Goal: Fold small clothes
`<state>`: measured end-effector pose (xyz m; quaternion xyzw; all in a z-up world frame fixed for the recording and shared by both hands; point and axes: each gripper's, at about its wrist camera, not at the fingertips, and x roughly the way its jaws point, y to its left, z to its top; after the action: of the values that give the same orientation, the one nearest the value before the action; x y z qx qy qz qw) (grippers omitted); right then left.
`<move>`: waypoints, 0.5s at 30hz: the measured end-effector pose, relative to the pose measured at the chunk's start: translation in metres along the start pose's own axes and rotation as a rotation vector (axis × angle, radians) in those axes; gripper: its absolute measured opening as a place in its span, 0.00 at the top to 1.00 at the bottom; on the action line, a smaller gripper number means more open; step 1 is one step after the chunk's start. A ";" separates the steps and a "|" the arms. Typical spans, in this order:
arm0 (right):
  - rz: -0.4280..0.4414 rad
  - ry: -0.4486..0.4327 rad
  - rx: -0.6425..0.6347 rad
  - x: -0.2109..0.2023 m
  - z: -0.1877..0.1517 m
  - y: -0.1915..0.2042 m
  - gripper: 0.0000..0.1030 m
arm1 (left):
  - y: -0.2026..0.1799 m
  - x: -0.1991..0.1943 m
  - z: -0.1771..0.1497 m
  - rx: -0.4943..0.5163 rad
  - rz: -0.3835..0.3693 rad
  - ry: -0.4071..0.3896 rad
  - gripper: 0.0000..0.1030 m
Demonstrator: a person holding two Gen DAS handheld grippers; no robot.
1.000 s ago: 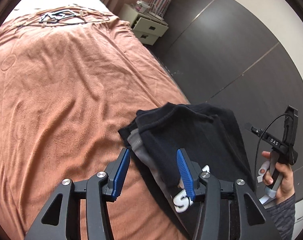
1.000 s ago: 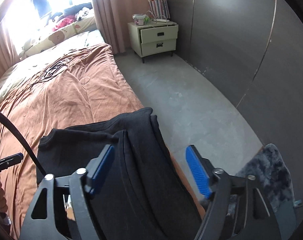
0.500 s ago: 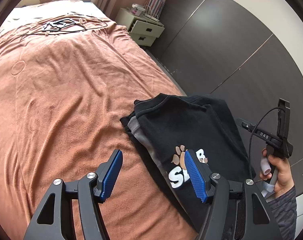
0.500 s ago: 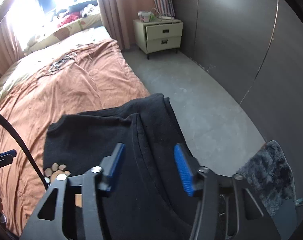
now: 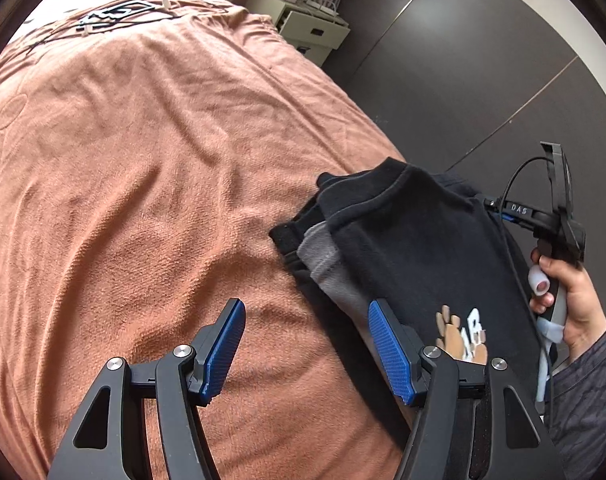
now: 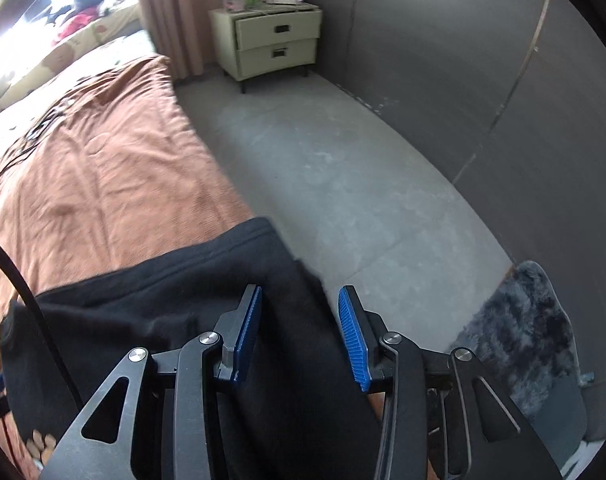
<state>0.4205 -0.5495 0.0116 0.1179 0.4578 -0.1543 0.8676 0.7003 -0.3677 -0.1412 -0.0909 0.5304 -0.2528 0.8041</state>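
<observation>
A folded black fleece sweatshirt with a paw-print motif (image 5: 419, 248) lies at the right edge of the bed, on the rust-orange bedspread (image 5: 143, 184), with a grey inner layer showing along its left fold. The left gripper (image 5: 305, 350) hovers with its blue-padded jaws spread apart and empty; the left pad is over bare bedspread and the right pad is over the garment's left edge. The right gripper (image 6: 299, 332) is also parted, holding nothing, above the garment's dark cloth near the bed's edge. In the left wrist view the person's right hand (image 5: 567, 300) grips the black handle of that tool, a thin black cable looping from it, just beside the sweatshirt's right side. Near the head of the bed a tangle of black cord (image 5: 111, 20) lies on the cover. Beyond the bed's far corner stands a pale-green two-drawer nightstand (image 6: 269, 44) on the grey concrete floor (image 6: 343, 168). A dark shaggy rug (image 6: 523, 340) lies on the floor to the right, against the dark grey wall panels (image 6: 443, 60).
</observation>
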 end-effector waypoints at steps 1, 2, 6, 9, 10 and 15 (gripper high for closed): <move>0.000 -0.001 0.015 0.000 0.000 0.002 0.64 | 0.002 0.001 0.000 -0.005 0.001 0.001 0.36; -0.007 -0.011 0.026 -0.004 0.000 0.000 0.64 | 0.003 0.000 0.000 -0.008 -0.002 0.000 0.36; -0.009 -0.045 0.029 -0.028 -0.011 0.004 0.64 | 0.004 -0.009 -0.004 -0.015 -0.005 -0.008 0.36; 0.006 -0.059 0.012 -0.062 -0.030 0.003 0.64 | 0.002 -0.026 -0.011 -0.014 0.000 -0.013 0.36; 0.016 -0.065 0.005 -0.074 -0.037 0.003 0.64 | 0.001 -0.033 -0.014 -0.011 0.006 -0.020 0.36; 0.054 -0.107 -0.007 -0.148 -0.089 0.000 0.52 | -0.011 -0.077 -0.035 0.014 0.011 -0.058 0.36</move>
<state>0.2740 -0.4952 0.0853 0.1189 0.4081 -0.1354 0.8950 0.6417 -0.3340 -0.0890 -0.0897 0.5057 -0.2495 0.8210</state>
